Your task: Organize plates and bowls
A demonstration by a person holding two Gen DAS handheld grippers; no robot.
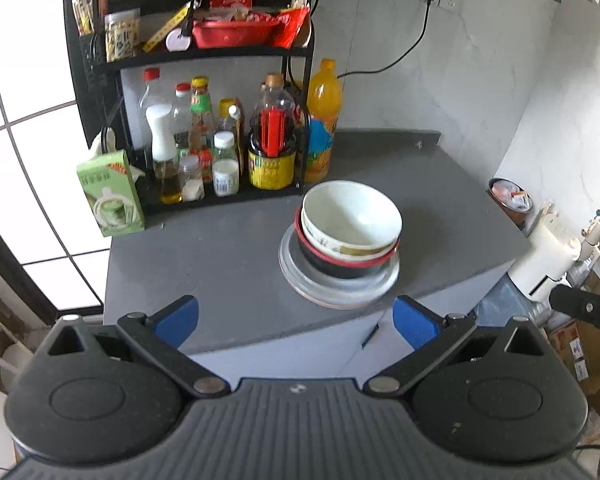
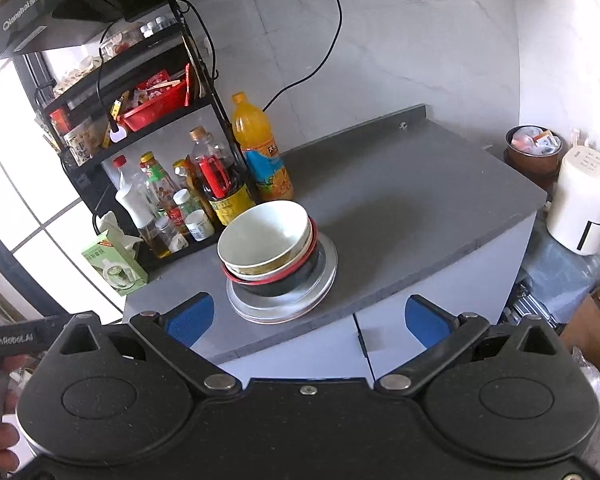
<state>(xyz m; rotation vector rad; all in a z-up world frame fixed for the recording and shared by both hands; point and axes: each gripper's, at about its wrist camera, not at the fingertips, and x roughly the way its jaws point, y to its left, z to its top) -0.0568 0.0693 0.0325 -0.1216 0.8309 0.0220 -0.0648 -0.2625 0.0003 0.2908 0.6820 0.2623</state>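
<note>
A white bowl (image 1: 352, 216) (image 2: 266, 232) sits nested on top of a black bowl with a red rim (image 1: 340, 266) (image 2: 276, 284). Both rest on a stack of pale plates (image 1: 340, 292) (image 2: 320, 276) near the front edge of the grey counter (image 1: 220, 264) (image 2: 400, 216). My left gripper (image 1: 296, 322) is open, held back from the counter edge with nothing between its blue pads. My right gripper (image 2: 308, 320) is open too, off the front edge, just before the stack. The other gripper's black body shows at the right edge of the left wrist view and the left edge of the right wrist view.
A black rack (image 1: 204, 56) (image 2: 148, 120) with sauce bottles stands at the back left, an orange drink bottle (image 1: 322, 120) (image 2: 260, 148) beside it. A green tissue box (image 1: 110, 196) (image 2: 114, 264) sits at the left. A white appliance (image 2: 584, 204) and a bin (image 2: 534, 148) stand right of the counter.
</note>
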